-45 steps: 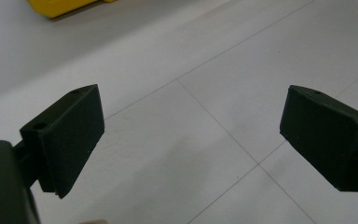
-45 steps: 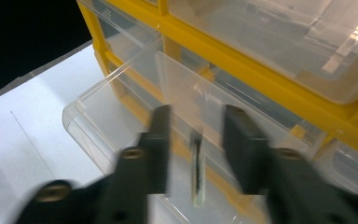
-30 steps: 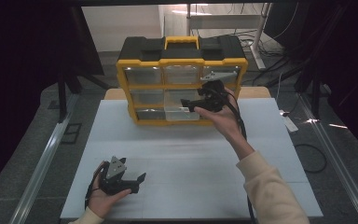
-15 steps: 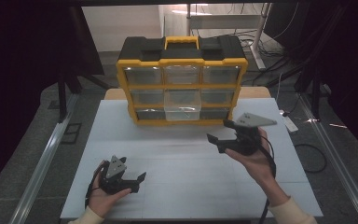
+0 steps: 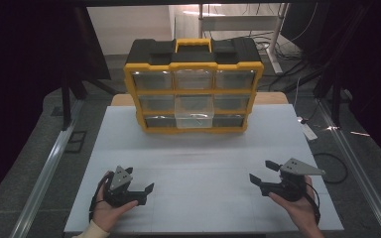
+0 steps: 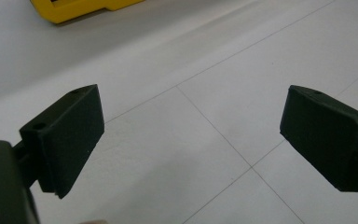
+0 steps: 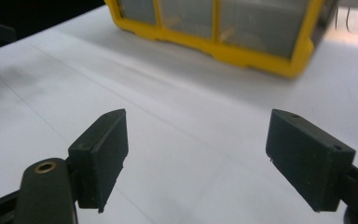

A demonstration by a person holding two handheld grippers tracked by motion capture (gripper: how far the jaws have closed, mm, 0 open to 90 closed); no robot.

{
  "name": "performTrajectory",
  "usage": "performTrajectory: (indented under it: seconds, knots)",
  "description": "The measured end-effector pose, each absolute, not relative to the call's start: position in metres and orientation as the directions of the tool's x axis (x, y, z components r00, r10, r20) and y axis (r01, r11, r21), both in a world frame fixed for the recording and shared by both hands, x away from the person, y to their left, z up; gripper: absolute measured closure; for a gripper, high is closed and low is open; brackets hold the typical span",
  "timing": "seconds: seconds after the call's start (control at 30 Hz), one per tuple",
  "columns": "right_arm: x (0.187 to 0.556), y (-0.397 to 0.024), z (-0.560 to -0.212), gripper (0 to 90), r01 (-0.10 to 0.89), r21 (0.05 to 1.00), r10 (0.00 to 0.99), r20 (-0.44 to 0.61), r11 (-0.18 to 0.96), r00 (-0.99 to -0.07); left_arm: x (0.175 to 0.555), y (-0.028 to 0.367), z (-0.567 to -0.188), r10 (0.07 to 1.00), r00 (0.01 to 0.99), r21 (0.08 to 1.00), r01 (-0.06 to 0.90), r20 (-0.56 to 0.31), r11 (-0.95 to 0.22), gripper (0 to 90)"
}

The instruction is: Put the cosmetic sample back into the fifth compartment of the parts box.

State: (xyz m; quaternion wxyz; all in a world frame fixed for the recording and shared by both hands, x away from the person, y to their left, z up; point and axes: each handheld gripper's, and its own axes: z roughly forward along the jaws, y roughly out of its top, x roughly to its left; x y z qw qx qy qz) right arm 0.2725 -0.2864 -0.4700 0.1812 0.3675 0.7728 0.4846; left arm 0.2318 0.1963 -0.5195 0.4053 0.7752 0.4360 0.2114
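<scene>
A yellow and black organizer (image 5: 193,59) with clear drawers stands at the back of the white table (image 5: 198,163). Its middle drawer (image 5: 194,115) sticks out a little from the front. My left gripper (image 5: 140,180) rests low at the near left, held in a hand, jaws open and pointing right; in the left gripper view (image 6: 191,126) only bare table lies between them. My right gripper (image 5: 262,171) is at the near right, just above the table, jaws wide open and empty. In the right gripper view (image 7: 198,149) it faces the organizer (image 7: 261,56) from a distance.
A metal rail (image 5: 49,168) runs along the table's left side and another rail (image 5: 357,168) along the right. Cables and a power strip (image 5: 308,130) lie on the floor to the right. The organizer's yellow corner (image 6: 74,7) shows in the left gripper view.
My right gripper has come away from the organizer's middle drawer, back and down to the near right of the table, still open. The left gripper has stayed put.
</scene>
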Motion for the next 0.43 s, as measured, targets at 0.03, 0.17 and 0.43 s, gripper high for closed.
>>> performTrajectory:
  seconds: [0.03,0.17,0.43]
  knots:
    - [0.272,-0.288,-0.473,21.3,0.398,0.881,0.746,0.081,0.257,-0.661,0.233,0.196,-0.520,0.847,0.530,0.813,0.506,-0.030,-0.288,6.6]
    - [0.274,-0.294,-0.483,21.0,0.409,0.873,0.746,0.083,0.266,-0.661,0.233,0.197,-0.520,0.846,0.531,0.815,0.506,-0.037,-0.283,6.6]
    - [0.269,-0.297,-0.486,20.6,0.387,0.879,0.750,0.052,0.279,-0.660,0.235,0.195,-0.518,0.840,0.541,0.818,0.501,-0.041,-0.282,6.6]
